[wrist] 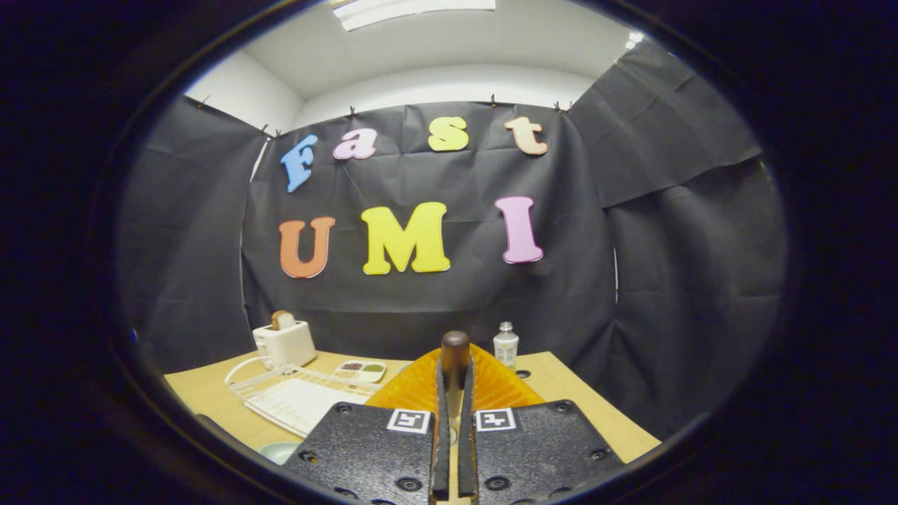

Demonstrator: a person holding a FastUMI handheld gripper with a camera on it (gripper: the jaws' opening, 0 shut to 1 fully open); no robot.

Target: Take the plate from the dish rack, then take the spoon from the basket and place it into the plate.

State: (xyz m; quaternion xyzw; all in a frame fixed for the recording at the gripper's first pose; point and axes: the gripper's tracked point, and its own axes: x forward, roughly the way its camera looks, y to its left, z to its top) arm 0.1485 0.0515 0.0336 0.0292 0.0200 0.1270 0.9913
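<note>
Our gripper squeezes the spoon tight between both fingers. We see the orange plate just behind, beside the white dish rack.

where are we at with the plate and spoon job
Done, it seems: the white dish rack holds no plate that I can see. A pale rim by the left finger may be the plate, though I cannot tell. In hand: the gripper is shut on the spoon, its brown handle upright between the fingers, above the orange basket. Left: placing the spoon into the plate.
</note>
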